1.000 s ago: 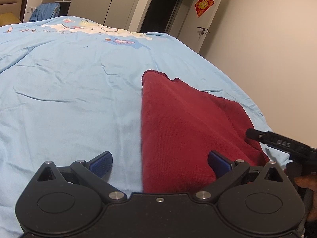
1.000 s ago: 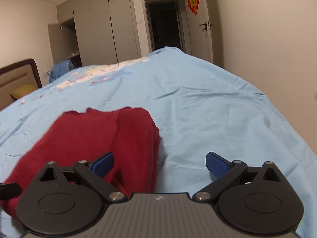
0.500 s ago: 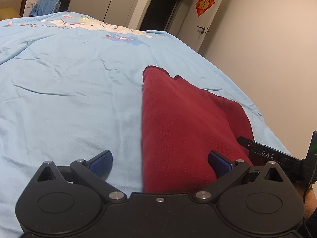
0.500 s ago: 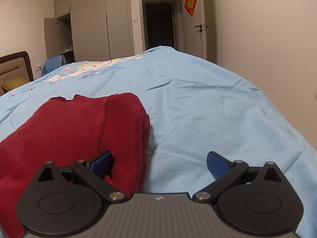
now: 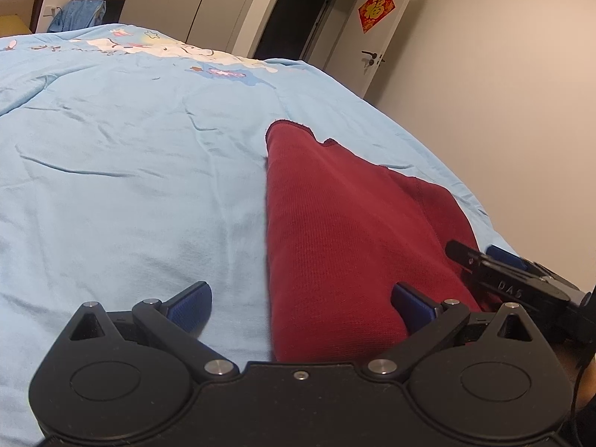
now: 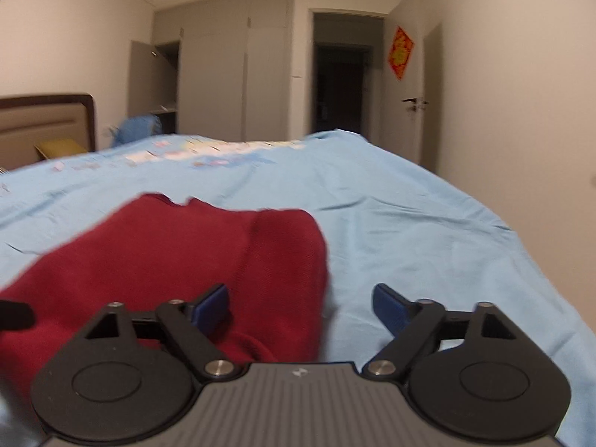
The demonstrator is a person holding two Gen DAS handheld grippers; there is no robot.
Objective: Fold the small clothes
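A dark red knit garment (image 5: 346, 231) lies folded lengthwise on the light blue bedspread (image 5: 130, 171), reaching away from me. My left gripper (image 5: 303, 303) is open at its near end, straddling the garment's left edge: one blue pad over the bedspread, the other over red cloth. My right gripper (image 6: 301, 305) is open too, straddling the right edge of the garment (image 6: 178, 253). Nothing is clamped in either. The right gripper's black finger (image 5: 480, 260) shows at the right of the left wrist view.
The bedspread (image 6: 428, 238) has a cartoon print at the far end. A headboard (image 6: 44, 123) and a blue bundle (image 6: 138, 128) stand far left. Beyond the bed are grey wardrobes (image 6: 231, 70), a dark doorway (image 6: 342, 85) and a wall close on the right.
The right gripper has lifted and tipped upward, showing more of the room, and its jaws have narrowed a little. The left gripper has barely shifted. The garment lies as before.
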